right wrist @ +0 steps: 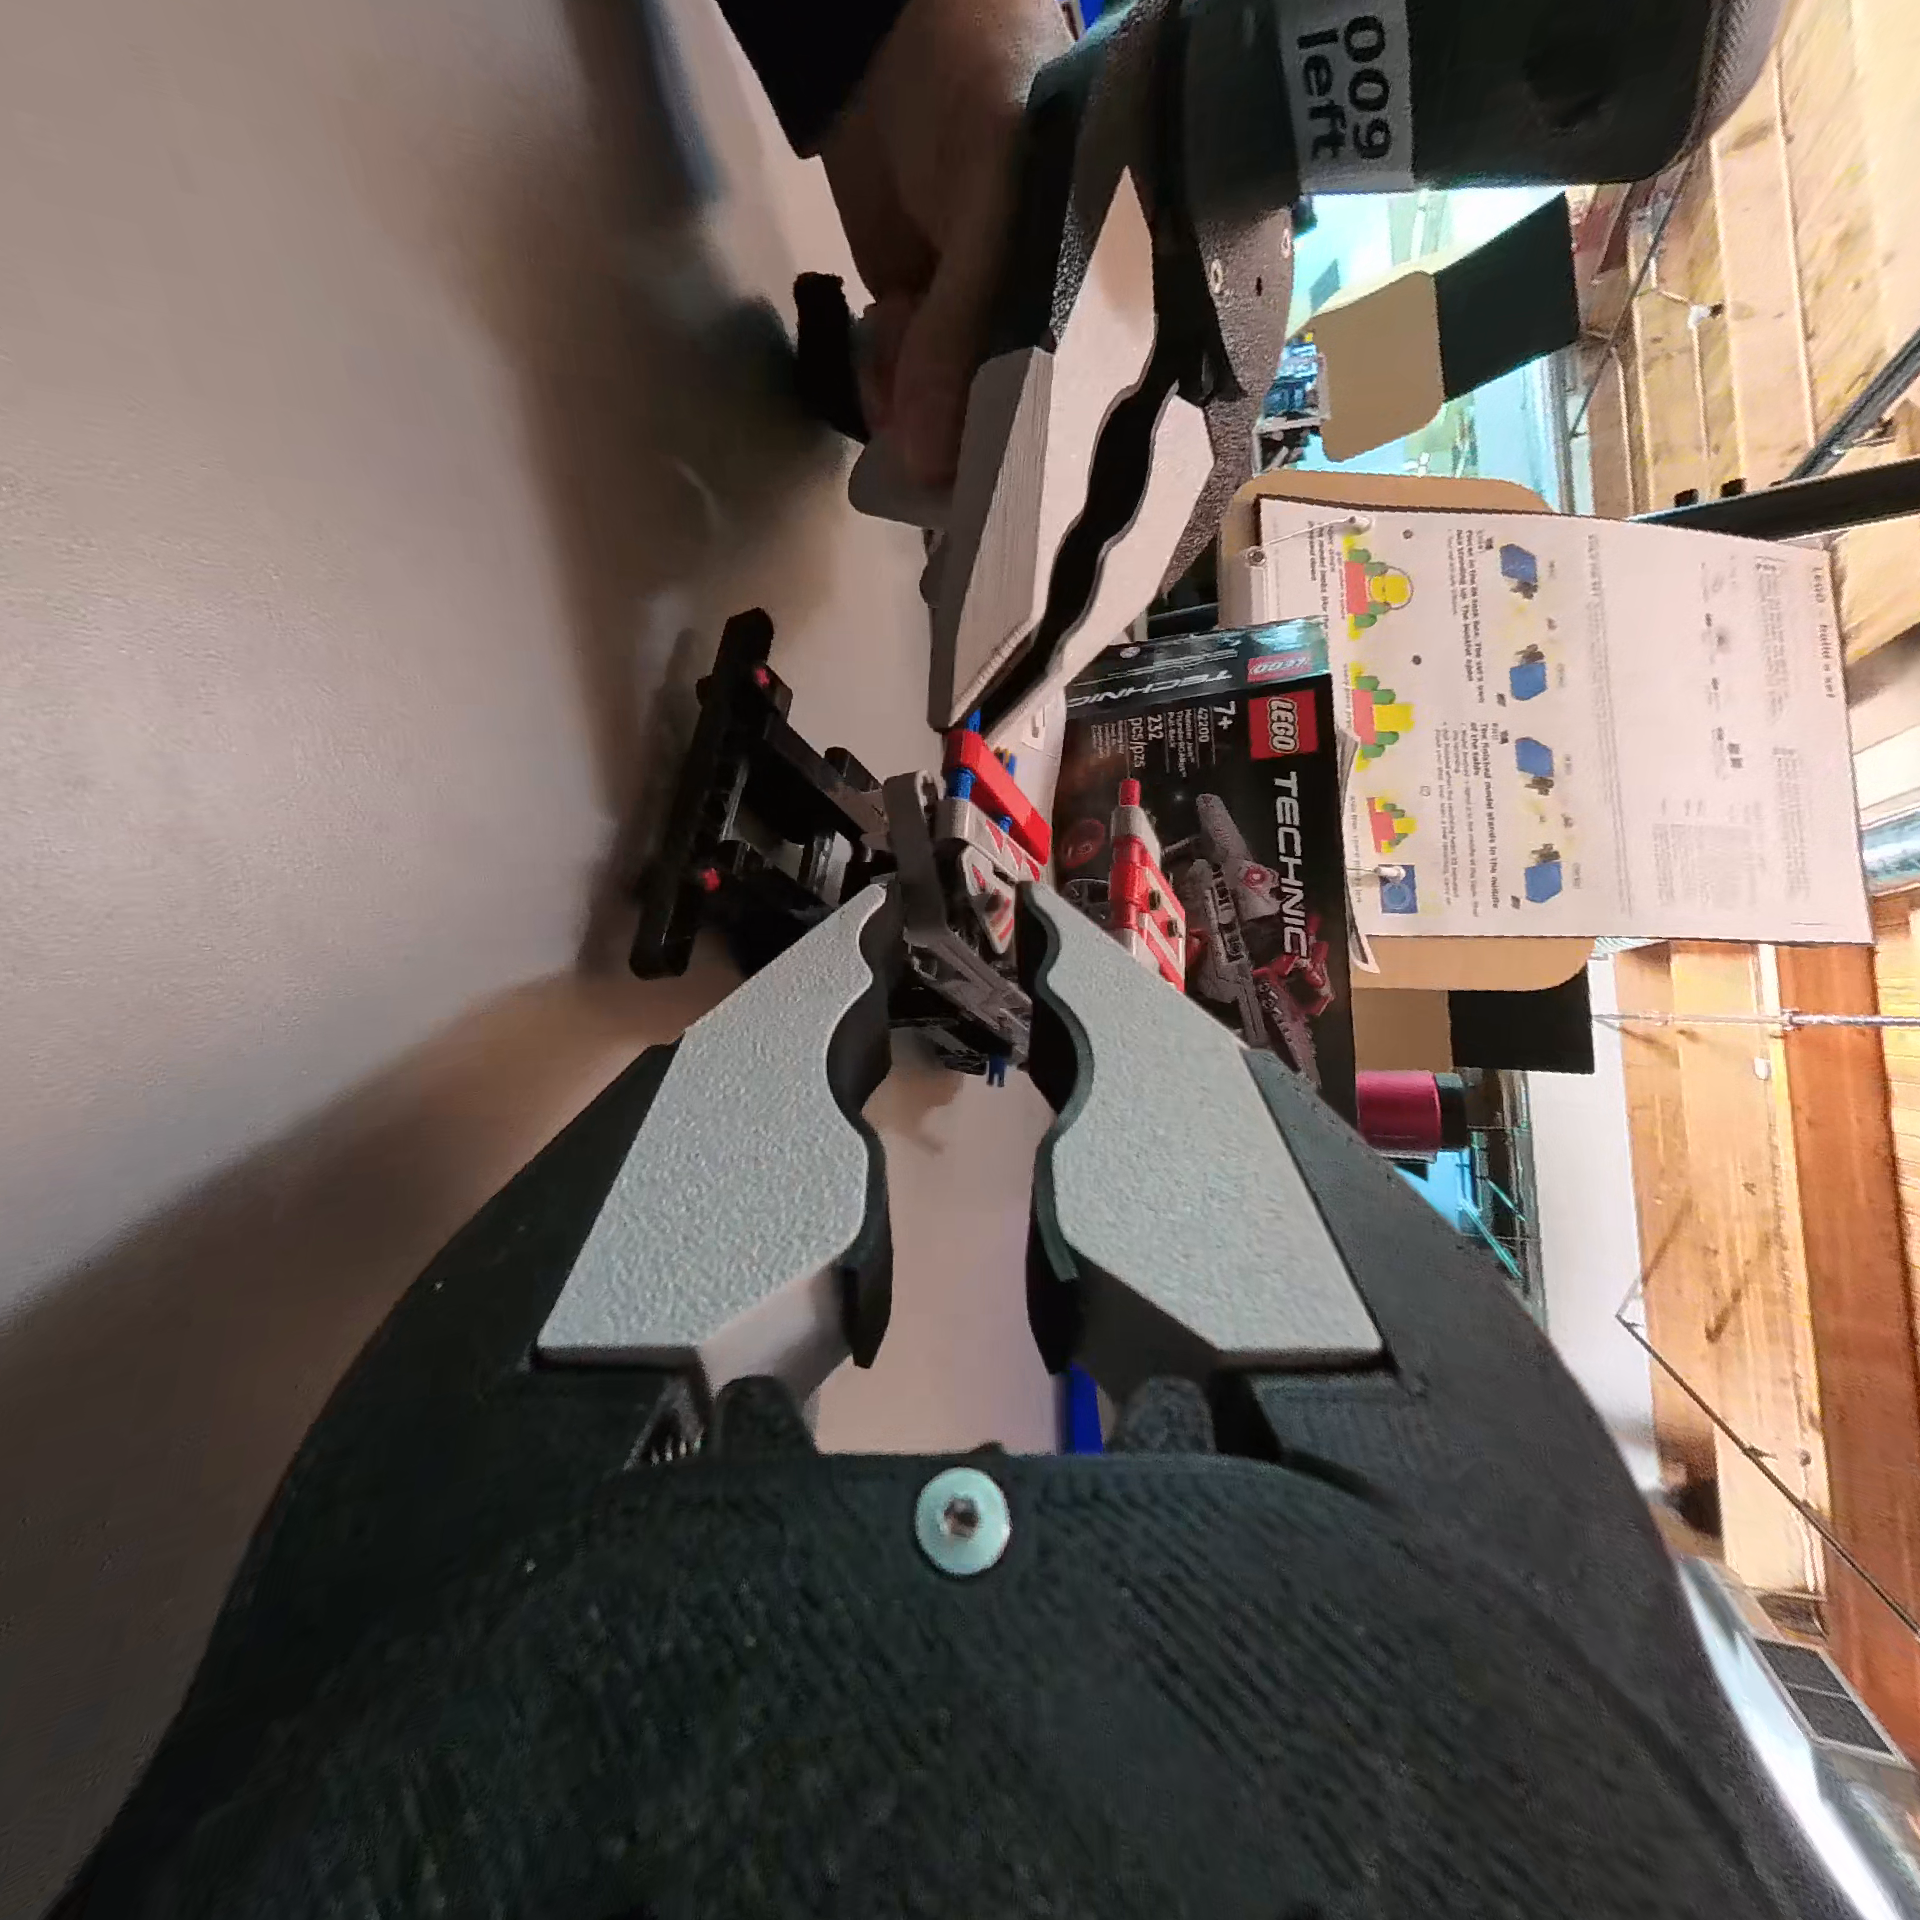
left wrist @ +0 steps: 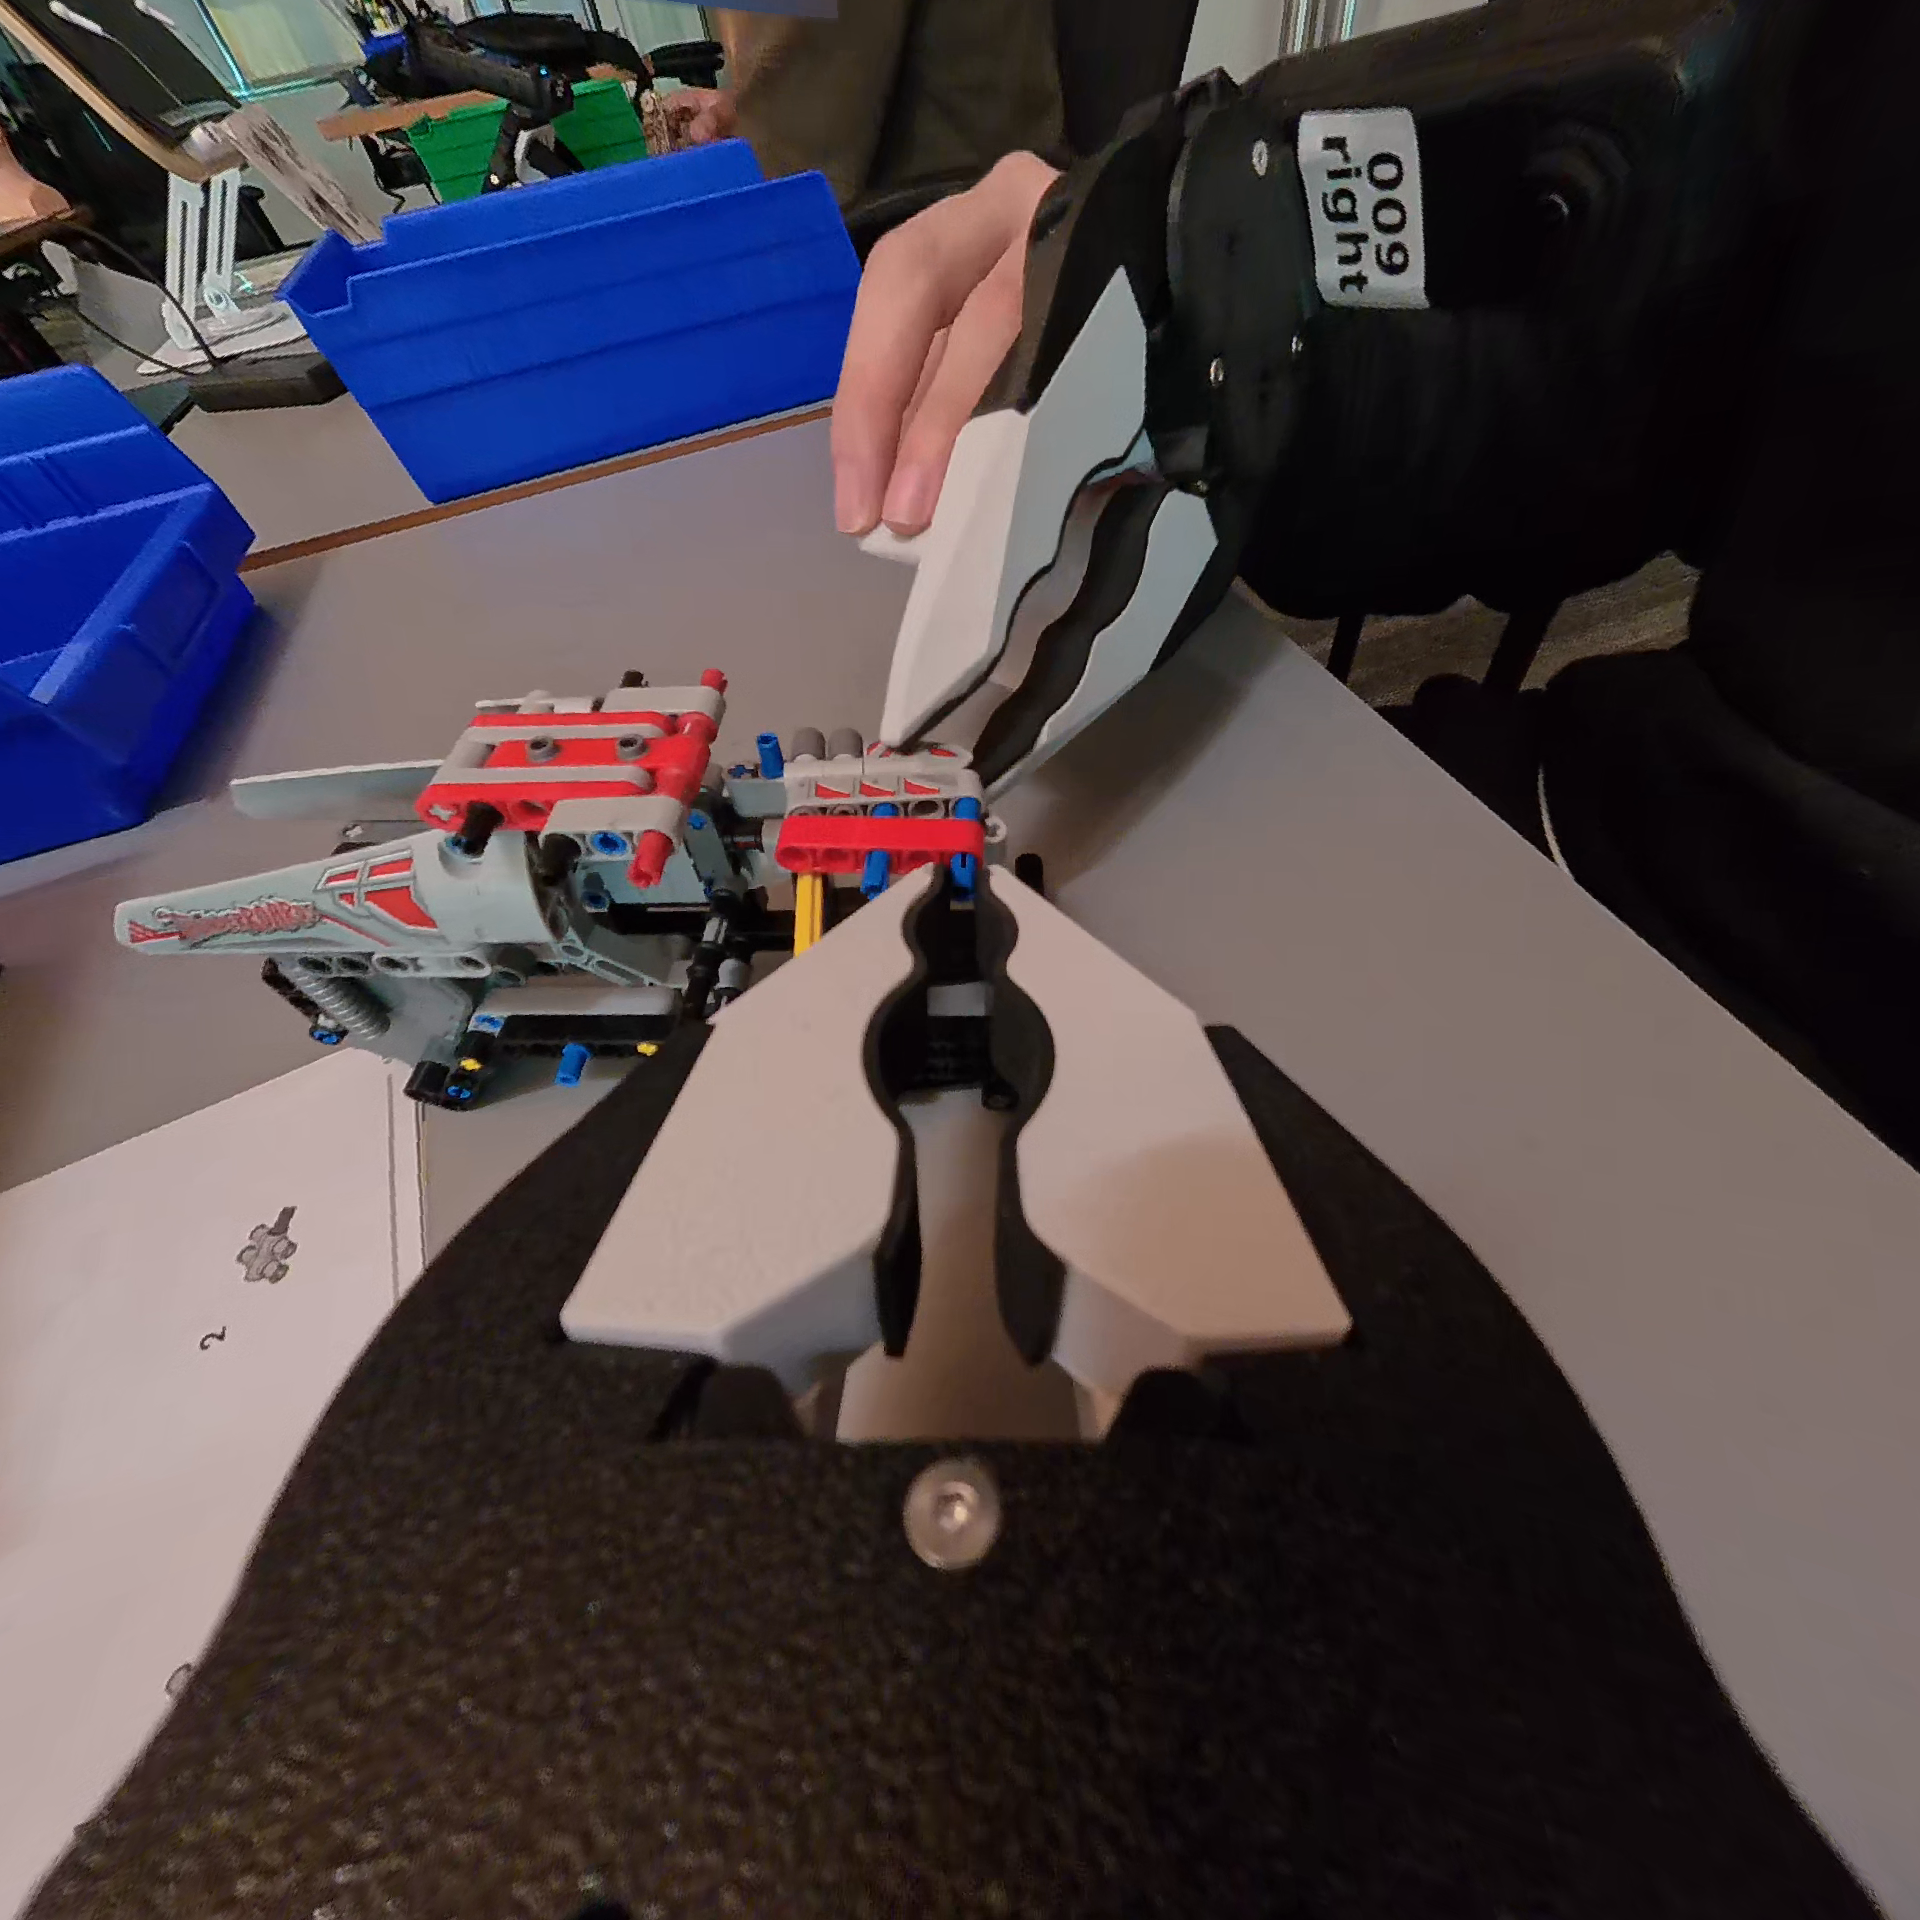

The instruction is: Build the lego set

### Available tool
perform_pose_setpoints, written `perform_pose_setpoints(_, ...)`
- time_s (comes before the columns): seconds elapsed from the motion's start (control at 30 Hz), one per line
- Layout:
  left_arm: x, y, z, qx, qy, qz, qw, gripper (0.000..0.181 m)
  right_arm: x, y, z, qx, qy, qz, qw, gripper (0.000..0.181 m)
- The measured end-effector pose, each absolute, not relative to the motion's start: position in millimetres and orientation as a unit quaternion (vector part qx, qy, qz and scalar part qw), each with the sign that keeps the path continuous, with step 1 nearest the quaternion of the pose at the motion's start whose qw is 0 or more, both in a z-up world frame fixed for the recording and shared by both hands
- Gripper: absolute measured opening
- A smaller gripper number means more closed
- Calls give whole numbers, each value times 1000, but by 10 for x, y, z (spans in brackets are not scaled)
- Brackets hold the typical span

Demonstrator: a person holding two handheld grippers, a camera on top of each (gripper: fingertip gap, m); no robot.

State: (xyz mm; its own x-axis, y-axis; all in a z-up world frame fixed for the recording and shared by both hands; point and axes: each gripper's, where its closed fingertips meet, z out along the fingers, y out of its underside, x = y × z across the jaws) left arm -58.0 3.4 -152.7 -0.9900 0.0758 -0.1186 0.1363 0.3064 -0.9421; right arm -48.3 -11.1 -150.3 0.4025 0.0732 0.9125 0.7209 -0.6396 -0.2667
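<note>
The partly built grey, red and black lego model [left wrist: 582, 831] lies on the grey table [left wrist: 1351, 935]. It also shows in the right wrist view [right wrist: 748, 831]. My left gripper [left wrist: 958, 883] is shut on the model's near end, at a blue pin just under a red beam [left wrist: 878, 842]. My right gripper [left wrist: 935, 753] comes down from the upper right, and its tips pinch the grey and red striped panel above that beam. In the right wrist view my right gripper [right wrist: 956, 904] holds that panel between its pads, and my left gripper [right wrist: 961, 717] touches the red beam [right wrist: 997, 790].
Two blue bins [left wrist: 582, 312] [left wrist: 94, 603] stand at the back and left. A printed instruction sheet [left wrist: 187, 1351] lies at the near left. The set's box [right wrist: 1205, 831] and a sheet on cardboard [right wrist: 1558, 727] stand behind the model. The table edge runs close on the right.
</note>
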Motion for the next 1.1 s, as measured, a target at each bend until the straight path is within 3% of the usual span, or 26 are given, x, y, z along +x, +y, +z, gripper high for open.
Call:
perform_pose_setpoints(0.17, -581, 31, -1530, 66, 808, -585, 26, 1, -578, -87, -1347, -764, -243, -457, 385, 11)
perform_pose_setpoints(0.4, -579, 29, -1531, 67, 808, -584, 27, 1, -571, -75, -1397, -767, -270, -468, 347, 1)
perform_pose_setpoints(0.47, -578, 32, -1531, 67, 808, -584, 26, 1, -617, -80, -1424, -772, -278, -457, 343, 18)
perform_pose_setpoints(0.83, -568, 32, -1532, 65, 808, -584, 29, 1, -550, -52, -1459, -764, -275, -490, 318, 1)
perform_pose_setpoints(1.1, -533, 44, -1538, 62, 812, -578, 46, 1, -481, -42, -1464, -747, -275, -528, 296, 1)
